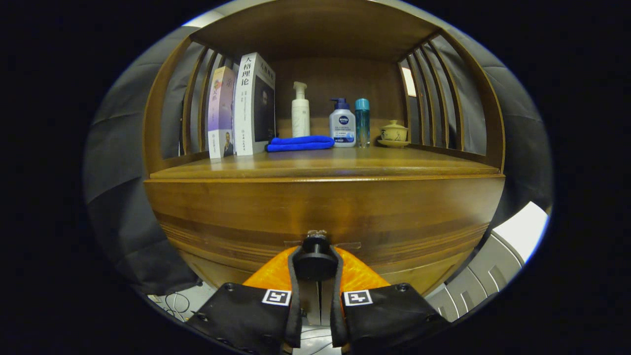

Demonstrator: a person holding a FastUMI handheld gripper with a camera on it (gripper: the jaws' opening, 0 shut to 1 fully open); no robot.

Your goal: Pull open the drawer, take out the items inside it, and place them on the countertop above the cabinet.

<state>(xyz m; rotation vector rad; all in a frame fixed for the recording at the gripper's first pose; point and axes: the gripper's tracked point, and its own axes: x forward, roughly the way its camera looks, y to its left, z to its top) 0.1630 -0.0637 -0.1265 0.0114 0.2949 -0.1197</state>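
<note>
Gripper [315, 259] fingers pinched on black drawer knob [315, 261], drawer front [325, 212] just ahead. Beyond, on countertop [325, 165]: two books [241, 111], three bottles [342, 123], one blue cloth [300, 143], one lidded cup [394, 132].

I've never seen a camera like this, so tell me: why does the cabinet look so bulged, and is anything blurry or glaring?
In the gripper view, the fisheye lens bows the drawer front and countertop outward. The fingers pressing the black knob look soft, too near to be sharp. The bottles and books on the countertop stay crisp. A warm sheen sits on the wood just above the knob.
</note>
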